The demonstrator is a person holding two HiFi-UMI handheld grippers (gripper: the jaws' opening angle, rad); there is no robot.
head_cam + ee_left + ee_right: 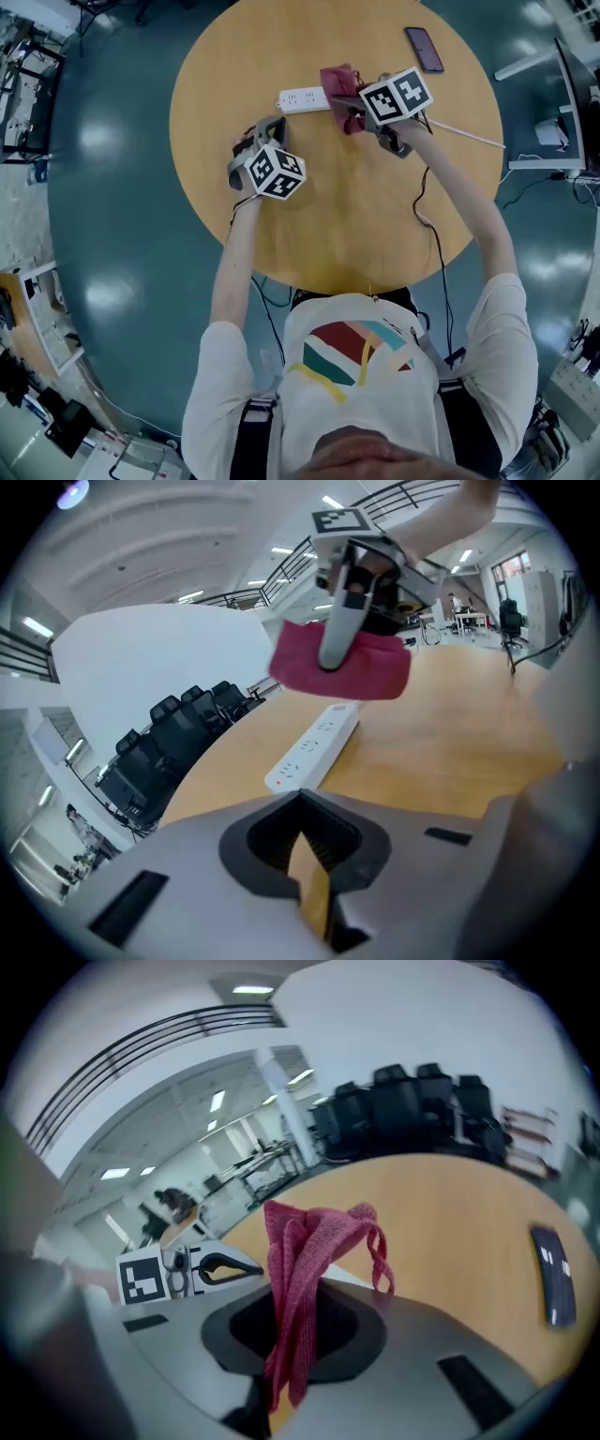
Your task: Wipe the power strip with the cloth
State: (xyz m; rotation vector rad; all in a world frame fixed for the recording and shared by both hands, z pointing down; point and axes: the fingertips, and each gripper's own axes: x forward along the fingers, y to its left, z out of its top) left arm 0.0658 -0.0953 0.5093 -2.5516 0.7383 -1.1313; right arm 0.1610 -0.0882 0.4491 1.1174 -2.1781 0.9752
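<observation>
Left gripper closed and empty, power strip dead ahead.
Bottom of frame, the left gripper [305, 850] has its fingers [187, 892] pressed together with nothing between them. Just beyond, mid-frame, the white power strip [314, 747] lies flat on the wooden worktop [450, 752]. Upper centre, the right gripper [332, 654] pinches a red cloth [375, 672] right over the strip's far end. Black chairs [178, 728] line the left.

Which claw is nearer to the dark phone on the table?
Right. The right claw, shut on the red cloth, sits below-left of the phone in the head view. The left claw, shut and empty, is farther off, by the power strip's other end.
</observation>
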